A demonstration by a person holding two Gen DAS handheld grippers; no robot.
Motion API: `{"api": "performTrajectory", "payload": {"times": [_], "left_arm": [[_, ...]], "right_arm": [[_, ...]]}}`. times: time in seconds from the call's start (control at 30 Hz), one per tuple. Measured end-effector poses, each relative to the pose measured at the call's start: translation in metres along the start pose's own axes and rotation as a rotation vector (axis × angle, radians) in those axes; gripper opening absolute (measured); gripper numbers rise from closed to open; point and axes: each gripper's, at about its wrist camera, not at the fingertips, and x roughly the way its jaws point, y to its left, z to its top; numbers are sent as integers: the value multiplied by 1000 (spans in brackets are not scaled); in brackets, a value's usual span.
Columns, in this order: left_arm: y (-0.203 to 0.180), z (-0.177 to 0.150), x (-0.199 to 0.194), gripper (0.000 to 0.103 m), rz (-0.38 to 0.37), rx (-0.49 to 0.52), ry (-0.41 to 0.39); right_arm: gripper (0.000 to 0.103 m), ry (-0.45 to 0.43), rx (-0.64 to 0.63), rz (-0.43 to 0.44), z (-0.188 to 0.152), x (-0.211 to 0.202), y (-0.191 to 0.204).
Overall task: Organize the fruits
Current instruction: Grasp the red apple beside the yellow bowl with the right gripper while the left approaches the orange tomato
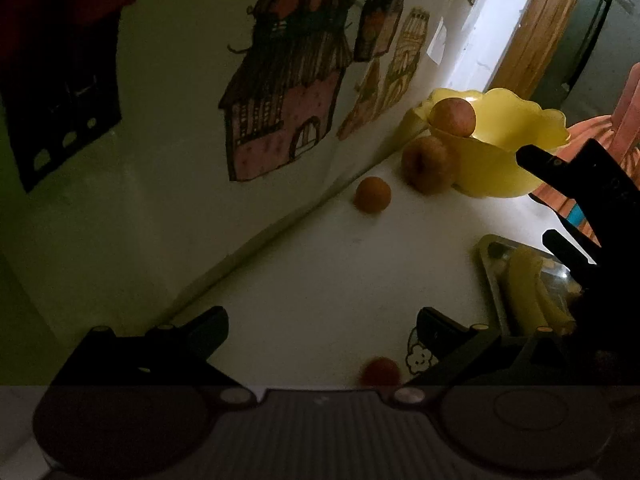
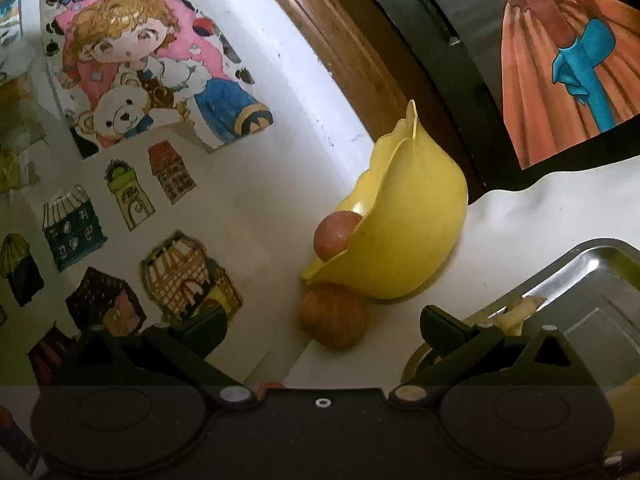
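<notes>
A yellow scalloped bowl (image 1: 492, 168) (image 2: 412, 248) stands on the white table by the wall, with one reddish apple (image 1: 453, 117) (image 2: 334, 236) in it. A second apple (image 1: 426, 165) (image 2: 334, 316) lies against the bowl's outside. A small orange fruit (image 1: 372, 195) lies further along the wall, and a small red fruit (image 1: 380, 372) sits close under my left gripper (image 1: 322, 332), which is open and holds nothing. Bananas (image 1: 528, 292) (image 2: 516, 316) lie in a metal tray (image 1: 486, 256) (image 2: 580, 256). My right gripper (image 2: 324, 328) (image 1: 548, 204) is open, near the bowl and the outside apple.
The wall (image 1: 160, 200) behind the table is covered with paper drawings of houses and a cartoon figure (image 2: 132, 60). A wooden door frame (image 2: 352, 52) rises behind the bowl. A small cloud sticker (image 1: 418, 354) is on the table.
</notes>
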Motion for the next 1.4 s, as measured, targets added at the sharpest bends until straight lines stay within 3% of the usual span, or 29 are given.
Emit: {"api": "performTrajectory", "payload": {"times": [0.37,0.67,0.93,1.17,1.4], "left_arm": [[-24,20,15,102,-27,93,-24],[-49,29,50,102,-9,235,-42],[-68,36,77,98,-4,395,-62],[-80,35,91,90,34,530,-62],[-93,39,96,88,88,564,-69]], "right_arm": [[102,267,-154,-120,42,15,24],[102,451,-275,-47,53,82,22],[99,536,-319,22,46,130,17],[96,529,-354,52,39,143,23],[96,535,-352,48,36,157,24]]}}
